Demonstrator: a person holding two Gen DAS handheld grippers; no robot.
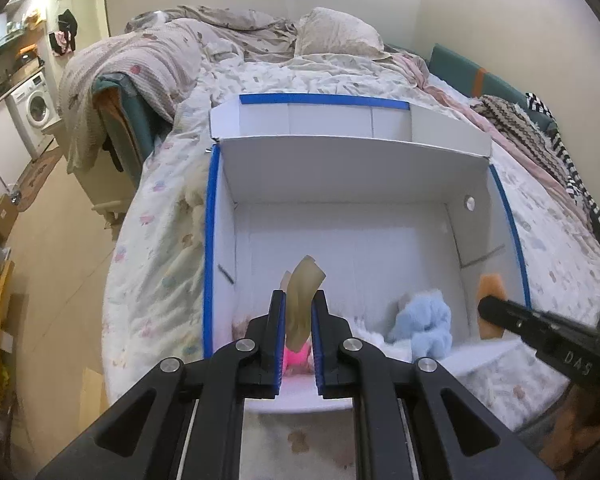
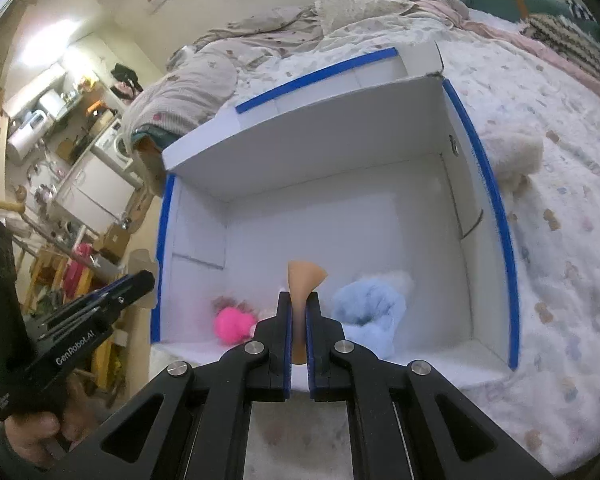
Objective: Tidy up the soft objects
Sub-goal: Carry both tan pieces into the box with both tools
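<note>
L gripper (image 1: 299, 312): jaws nearly together, pinching a thin olive-tan flexible piece (image 1: 302, 300) that curls up past the tips; lower end sits betw. the blue pads. What it is, can't tell.

R gripper (image 2: 299, 312): jaws as close as they go, clamped on a peach-coloured piece (image 2: 303, 280) flaring into a fan above the tips, lower end showing in the gap below. Same doubt re what it is.

Both grippers hang over the near end of an open white box (image 2: 332, 128) w/ blue-taped rims, sitting on a bed (image 2: 560, 240). Inside, near end: pink fluffy toy (image 2: 232, 325) at left, light blue plush (image 2: 370, 312) at right, white fluff just behind the blue; both blurred, pink one partly hidden by L jaws in the L view. Cream plush (image 2: 512, 152) lies on the bed touching the box's outer wall, cut off by the rim. Person's hand (image 2: 32, 432) on L grip, mostly out of frame.
</note>
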